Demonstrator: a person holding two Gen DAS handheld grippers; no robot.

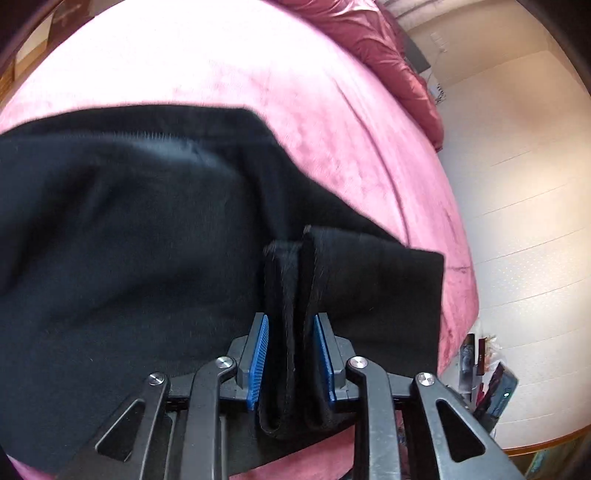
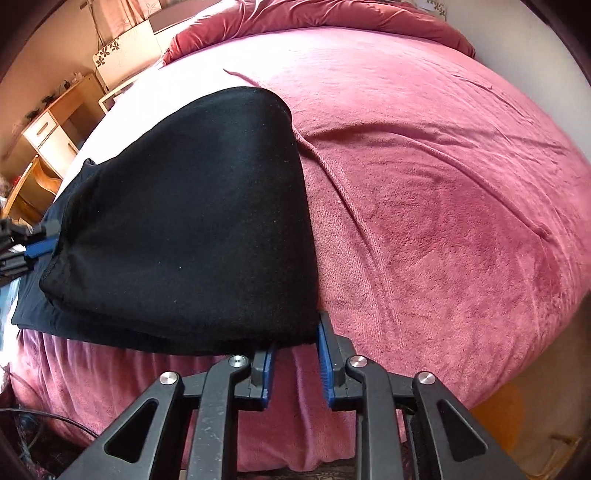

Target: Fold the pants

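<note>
Black pants (image 1: 129, 221) lie folded on a pink bed cover (image 1: 314, 122). My left gripper (image 1: 290, 325) is shut on a bunched edge of the pants, with several layers of fabric pinched between its blue pads (image 1: 260, 350). In the right wrist view the pants (image 2: 192, 229) form a folded stack near the bed's front edge. My right gripper (image 2: 295, 332) is open, with the corner of the stack just above its left finger and nothing between its pads (image 2: 325, 362). The left gripper (image 2: 33, 247) shows at the far left edge of that view.
A rumpled red duvet (image 2: 314, 18) lies at the head of the bed. A wooden desk with drawers (image 2: 48, 125) stands to the left. A pale tiled floor (image 1: 517, 221) lies beside the bed, with clutter (image 1: 484, 373) near its edge.
</note>
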